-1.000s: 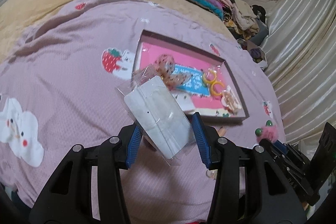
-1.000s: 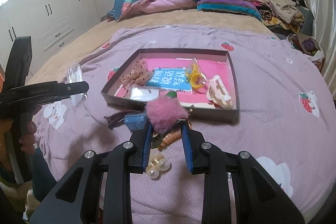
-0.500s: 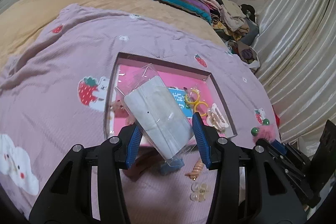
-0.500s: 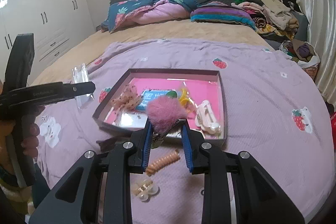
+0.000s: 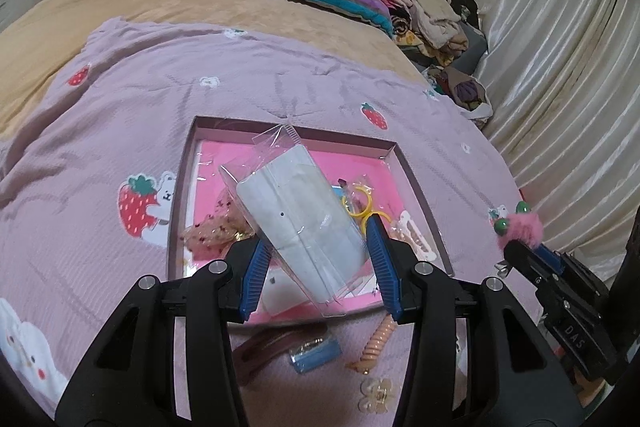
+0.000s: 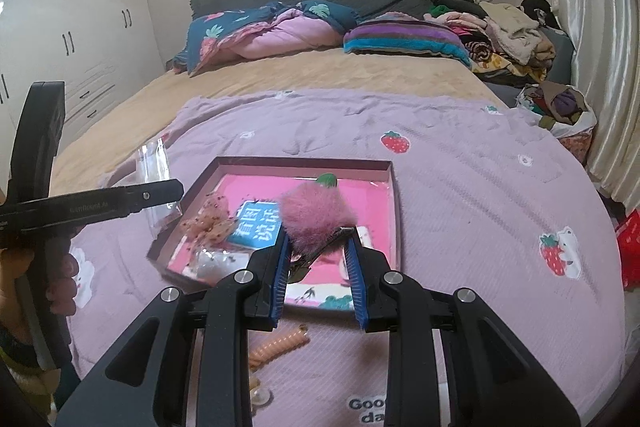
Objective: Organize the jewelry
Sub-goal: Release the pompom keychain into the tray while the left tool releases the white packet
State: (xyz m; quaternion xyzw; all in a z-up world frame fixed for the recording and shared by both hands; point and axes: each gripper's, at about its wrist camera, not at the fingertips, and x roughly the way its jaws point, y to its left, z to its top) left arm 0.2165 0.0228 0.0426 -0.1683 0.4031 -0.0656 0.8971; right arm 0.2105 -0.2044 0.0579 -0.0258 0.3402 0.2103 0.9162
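Above the near edge of the pink tray [image 5: 400, 157], the clear packet [image 5: 298, 223] sits clamped between the jaws of the left gripper [image 5: 318, 265], its long axis running up and away toward the tray's far left corner. The right gripper [image 6: 316, 269] grips the fluffy pink hair clip [image 6: 316, 213] over the tray's near right part; both loads are nearly above the tray. Only the left view shows the blue clip [image 5: 316, 355] and brown clip [image 5: 276, 345] on the bedspread [image 5: 280, 79]; both show the spiral clip [image 6: 280, 345].
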